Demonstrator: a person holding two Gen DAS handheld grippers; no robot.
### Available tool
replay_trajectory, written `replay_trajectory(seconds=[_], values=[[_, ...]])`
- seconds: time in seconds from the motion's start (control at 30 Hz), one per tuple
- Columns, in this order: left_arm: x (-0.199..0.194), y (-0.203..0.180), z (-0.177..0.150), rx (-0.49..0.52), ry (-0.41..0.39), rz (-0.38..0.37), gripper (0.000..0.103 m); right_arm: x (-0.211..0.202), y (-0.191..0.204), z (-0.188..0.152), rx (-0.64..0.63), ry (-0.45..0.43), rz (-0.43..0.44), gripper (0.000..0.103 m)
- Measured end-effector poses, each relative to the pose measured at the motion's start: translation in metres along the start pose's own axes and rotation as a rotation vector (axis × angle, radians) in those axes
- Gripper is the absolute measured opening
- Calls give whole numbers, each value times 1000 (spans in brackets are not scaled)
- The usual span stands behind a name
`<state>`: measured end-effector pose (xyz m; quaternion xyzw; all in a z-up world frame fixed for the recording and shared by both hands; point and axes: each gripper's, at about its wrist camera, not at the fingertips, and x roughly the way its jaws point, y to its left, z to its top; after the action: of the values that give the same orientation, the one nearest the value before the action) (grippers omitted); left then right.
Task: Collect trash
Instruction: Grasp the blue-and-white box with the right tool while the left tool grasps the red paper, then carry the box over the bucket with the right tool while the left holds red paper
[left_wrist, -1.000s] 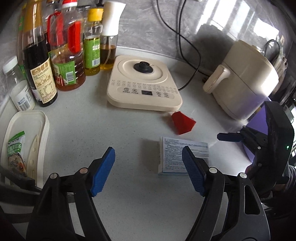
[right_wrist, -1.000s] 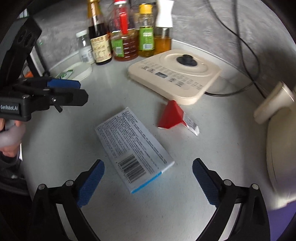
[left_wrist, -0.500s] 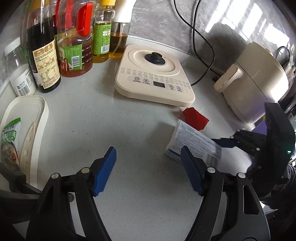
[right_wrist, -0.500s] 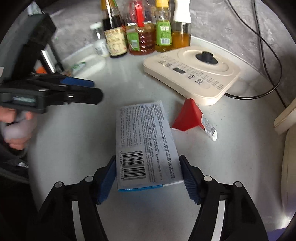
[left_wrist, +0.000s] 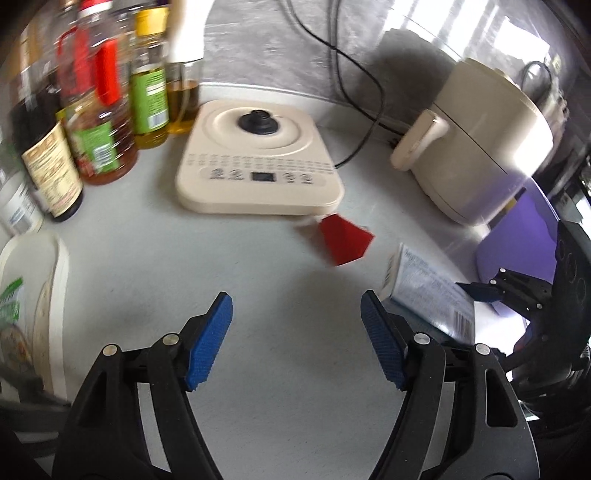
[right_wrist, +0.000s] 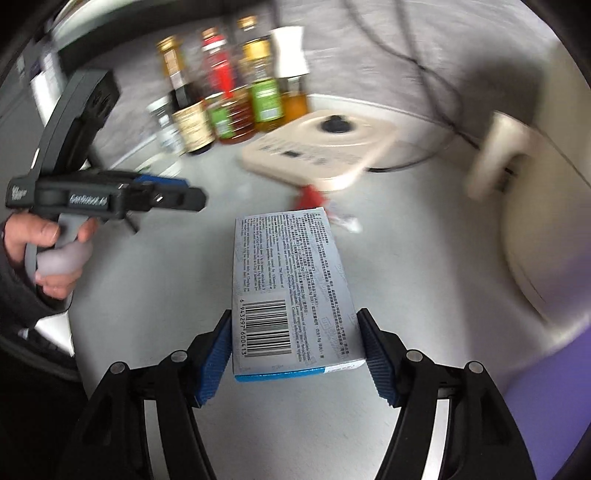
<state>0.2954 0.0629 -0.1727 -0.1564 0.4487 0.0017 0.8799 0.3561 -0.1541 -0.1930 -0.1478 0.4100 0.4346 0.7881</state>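
My right gripper (right_wrist: 295, 350) is shut on a flat white-and-blue cardboard box (right_wrist: 291, 288) with a barcode, held lifted above the grey counter. That same box (left_wrist: 424, 291) shows at the right of the left wrist view, tilted off the counter, with the right gripper (left_wrist: 480, 291) behind it. A red wrapper (left_wrist: 345, 240) lies on the counter in front of the cream induction cooker (left_wrist: 258, 162); the red wrapper (right_wrist: 310, 194) is blurred in the right wrist view. My left gripper (left_wrist: 297, 343) hangs open over bare counter, nothing between its fingers; a hand holds the left gripper (right_wrist: 166, 192).
Several oil and sauce bottles (left_wrist: 96, 110) stand at the back left. A cream rice cooker (left_wrist: 476, 155) sits at the right with black cables behind. A white lid or tray (left_wrist: 44, 302) with a green packet lies at the left edge. A purple bag (left_wrist: 517, 251) is at the right.
My right gripper has lifted the box off the counter and drawn it back toward the right. The left gripper stayed open, shifting slightly forward.
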Motion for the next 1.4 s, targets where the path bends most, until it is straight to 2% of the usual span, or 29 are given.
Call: replay_trajectory(seconds=[0.1,0.4,0.57,0.83,0.97,1.07,1.13,1.3,1.4], values=[[6,-9,8,38,1,-28,72,-11,-12,-4,101,-19,-105,65],[32,-24,29,106,2,-83,72,-23,-26,-6,248,-29,-238,65],[52,-35,36,136,7,-98,72,-22,-23,-8,267,-12,-284,65],[85,-40,45,126,38,-97,72,-27,-24,-17,310,-3,-323,65],[101,-39,47,88,54,-93,72,-31,-25,-19,325,-12,-331,64],[105,-35,48,37,61,-98,50,-32,-24,-18,322,-26,-323,64],[101,-35,48,27,60,-99,42,-31,-24,-18,322,-30,-311,64],[65,-39,43,59,-18,-63,40,-27,-21,-12,306,-41,-258,64],[43,-35,38,29,-53,-54,40,-28,-13,-1,254,-57,-240,64]])
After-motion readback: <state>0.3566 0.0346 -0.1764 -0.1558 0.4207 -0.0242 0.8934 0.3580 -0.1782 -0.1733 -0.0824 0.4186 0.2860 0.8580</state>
